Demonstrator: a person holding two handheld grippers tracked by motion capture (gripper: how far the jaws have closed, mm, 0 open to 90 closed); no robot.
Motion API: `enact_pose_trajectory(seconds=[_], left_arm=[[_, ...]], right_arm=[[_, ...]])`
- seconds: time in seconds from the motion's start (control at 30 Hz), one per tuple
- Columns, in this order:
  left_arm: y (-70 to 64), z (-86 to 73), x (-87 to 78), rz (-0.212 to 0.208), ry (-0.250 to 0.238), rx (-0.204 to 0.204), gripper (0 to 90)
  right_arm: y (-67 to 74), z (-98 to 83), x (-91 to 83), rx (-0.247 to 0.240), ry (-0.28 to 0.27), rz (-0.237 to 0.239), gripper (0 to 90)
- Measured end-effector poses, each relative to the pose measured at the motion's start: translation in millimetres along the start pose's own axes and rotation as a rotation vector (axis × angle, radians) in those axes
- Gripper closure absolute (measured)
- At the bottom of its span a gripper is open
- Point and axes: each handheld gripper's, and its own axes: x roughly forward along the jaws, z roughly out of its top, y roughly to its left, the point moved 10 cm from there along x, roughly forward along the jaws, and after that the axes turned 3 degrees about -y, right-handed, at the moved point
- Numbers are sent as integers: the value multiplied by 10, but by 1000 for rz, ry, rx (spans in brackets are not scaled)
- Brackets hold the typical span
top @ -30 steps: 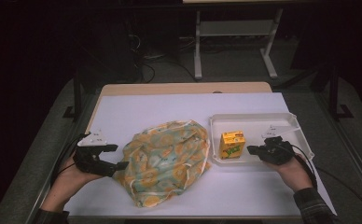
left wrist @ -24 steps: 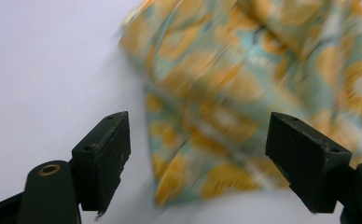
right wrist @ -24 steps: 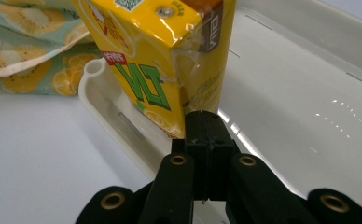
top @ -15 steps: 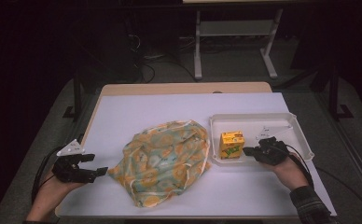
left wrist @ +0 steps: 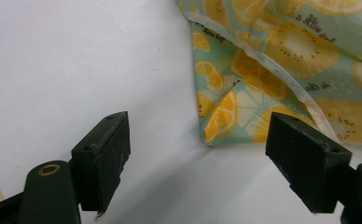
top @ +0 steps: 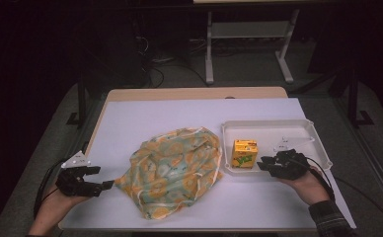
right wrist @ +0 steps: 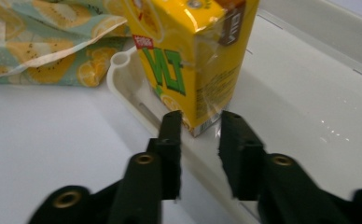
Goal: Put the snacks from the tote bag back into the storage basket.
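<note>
**Carton directly ahead of right gripper**

Right gripper (right wrist: 198,122) jaws had just been opening, narrowly parted, nothing held. The upright yellow juice carton (right wrist: 188,56) stood just beyond them, in the white tray (top: 298,129). Left gripper (left wrist: 207,144) gaped empty before the fruit-print bag (left wrist: 281,60).

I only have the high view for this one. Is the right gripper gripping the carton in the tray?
Observer: No. In the right gripper view, the right gripper's jaws have just been opening. They stand apart at the carton's bottom corner, with the pads off it.
Operator: And the left gripper, has it got the bag?
Observer: No. The left gripper's jaws stand wide open, and the bag's corner lies just ahead of them, untouched.
Operator: What's printed on the bag?
Observer: Kiwi and orange slices on pale green, with a white trim along the edge.
</note>
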Motion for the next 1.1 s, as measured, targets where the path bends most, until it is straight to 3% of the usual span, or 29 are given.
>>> enact_pose_trajectory(seconds=[0.2, 0.3, 0.77, 0.93, 1.1], left_arm=[[-52, -27, 10, -4, -5, 15, 216], [-76, -65, 8, -9, -2, 16, 213], [-201, -204, 71, -43, 15, 26, 178], [-227, -240, 87, -55, 19, 29, 170], [-214, -239, 87, -54, 17, 34, 170]], right_arm=[[103, -124, -58, 15, -7, -4, 401], [132, -208, -76, 11, -5, -25, 322], [161, -520, -139, 15, 18, -102, 174], [159, -629, -125, 12, 43, -101, 143], [150, -621, -117, 10, 39, -110, 138]])
